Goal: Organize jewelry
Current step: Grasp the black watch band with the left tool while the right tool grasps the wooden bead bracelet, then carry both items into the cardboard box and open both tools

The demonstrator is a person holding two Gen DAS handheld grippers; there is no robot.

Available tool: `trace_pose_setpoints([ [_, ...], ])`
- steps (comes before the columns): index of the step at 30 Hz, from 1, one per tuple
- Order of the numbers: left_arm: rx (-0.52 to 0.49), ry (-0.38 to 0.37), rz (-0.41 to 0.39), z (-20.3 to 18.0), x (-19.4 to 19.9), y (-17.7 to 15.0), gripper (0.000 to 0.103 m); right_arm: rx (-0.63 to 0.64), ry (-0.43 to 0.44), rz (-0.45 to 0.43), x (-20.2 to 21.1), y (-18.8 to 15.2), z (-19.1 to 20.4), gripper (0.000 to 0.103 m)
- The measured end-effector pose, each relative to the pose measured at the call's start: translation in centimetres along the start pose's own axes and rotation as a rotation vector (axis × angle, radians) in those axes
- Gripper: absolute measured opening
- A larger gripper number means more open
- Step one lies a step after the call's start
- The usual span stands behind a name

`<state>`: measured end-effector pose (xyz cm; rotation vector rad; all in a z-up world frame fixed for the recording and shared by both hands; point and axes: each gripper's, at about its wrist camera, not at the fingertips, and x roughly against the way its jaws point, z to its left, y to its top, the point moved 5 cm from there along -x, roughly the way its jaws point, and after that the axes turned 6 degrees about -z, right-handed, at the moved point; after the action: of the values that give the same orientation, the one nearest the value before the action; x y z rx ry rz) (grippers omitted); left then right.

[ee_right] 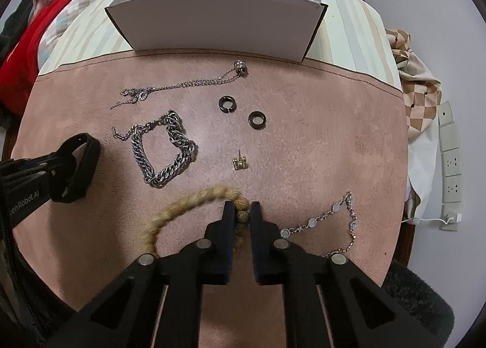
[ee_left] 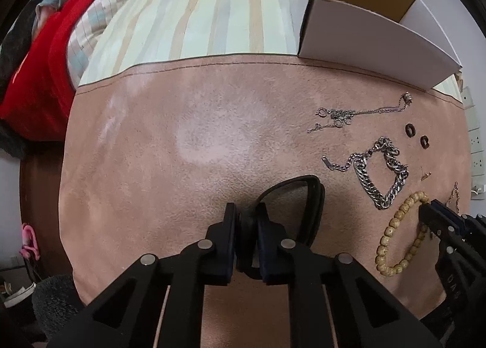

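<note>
My left gripper point(ee_left: 246, 220) is shut on a black band bracelet point(ee_left: 303, 196), held just over the pink suede mat point(ee_left: 182, 135); it also shows in the right wrist view point(ee_right: 79, 165). My right gripper point(ee_right: 242, 206) is shut on a tan beaded bracelet point(ee_right: 194, 196), which also shows in the left wrist view point(ee_left: 395, 241). On the mat lie a heavy silver chain bracelet point(ee_right: 164, 150), a thin silver chain point(ee_right: 188, 83), two dark rings point(ee_right: 227, 104) point(ee_right: 256, 119), a small gold stud point(ee_right: 240, 162) and a rose-gold link bracelet point(ee_right: 337, 220).
An open white cardboard box point(ee_right: 212, 23) stands at the mat's far edge on a striped cloth point(ee_left: 197, 14). Red and blue clothes point(ee_left: 45, 59) are piled at the left. A checked cloth point(ee_right: 419, 90) and a power strip point(ee_right: 452, 165) are on the right.
</note>
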<state>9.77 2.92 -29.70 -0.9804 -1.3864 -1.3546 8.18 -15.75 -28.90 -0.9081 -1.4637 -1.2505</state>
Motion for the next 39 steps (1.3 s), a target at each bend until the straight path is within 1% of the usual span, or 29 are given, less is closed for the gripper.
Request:
trace_pose_setpoints([
  [3,0.002,-0.008,-0.020,-0.6,1.2,0.0,0.009,-0.065,0.058,-0.007,0.4,0.4,-0.5,0.010],
  [6,0.015,-0.036,-0.039,-0.2,3.8,-0.1,0.009,-0.117,0.111,-0.029,2.0,0.5,-1.0,0.009],
  [11,0.027,-0.086,-0.094,-0.4,7.9,0.7,0.009,-0.140,0.157,-0.087,4.9,1.7,-2.0,0.009],
  [12,0.031,-0.098,-0.106,-0.4,8.7,1.0,0.009,-0.144,0.169,-0.107,5.9,2.1,-2.0,0.009],
  [14,0.038,-0.117,-0.130,-0.7,10.3,2.0,0.009,-0.143,0.186,-0.136,7.5,2.9,-2.0,0.009],
  [17,0.043,-0.145,-0.170,-1.8,11.7,4.7,0.009,-0.135,0.208,-0.187,9.8,4.5,-2.2,0.009],
  [18,0.042,-0.147,-0.181,-2.6,11.7,5.8,0.009,-0.130,0.213,-0.213,10.9,5.5,-2.3,0.009],
  [20,0.047,-0.162,-0.208,-2.9,12.9,7.5,0.009,-0.127,0.220,-0.255,12.5,7.4,-2.6,0.009],
  [22,0.047,-0.171,-0.226,-3.1,13.1,9.7,0.009,-0.116,0.220,-0.301,14.0,9.8,-3.0,0.009],
  [23,0.046,-0.170,-0.232,-3.0,12.6,11.2,0.009,-0.113,0.215,-0.323,14.6,11.0,-3.2,0.009],
  [26,0.054,-0.175,-0.231,-3.8,11.8,14.2,0.009,-0.097,0.192,-0.364,15.1,14.7,-3.8,0.009],
  [28,0.054,-0.175,-0.217,-4.0,10.7,15.8,0.009,-0.098,0.190,-0.360,14.3,16.9,-4.1,0.009],
  [31,0.058,-0.181,-0.183,-4.3,8.8,17.7,0.009,-0.096,0.188,-0.331,12.1,19.5,-4.2,0.009],
  [35,0.065,-0.200,-0.127,-4.5,5.9,19.7,0.010,-0.098,0.178,-0.282,8.6,21.5,-4.1,0.009],
  [38,0.064,-0.228,-0.091,-4.9,4.5,20.6,0.010,-0.123,0.204,-0.248,6.8,22.5,-4.2,0.009],
  [39,0.068,-0.228,-0.073,-5.1,4.3,20.7,0.013,-0.125,0.225,-0.233,6.2,22.8,-4.1,0.009],
])
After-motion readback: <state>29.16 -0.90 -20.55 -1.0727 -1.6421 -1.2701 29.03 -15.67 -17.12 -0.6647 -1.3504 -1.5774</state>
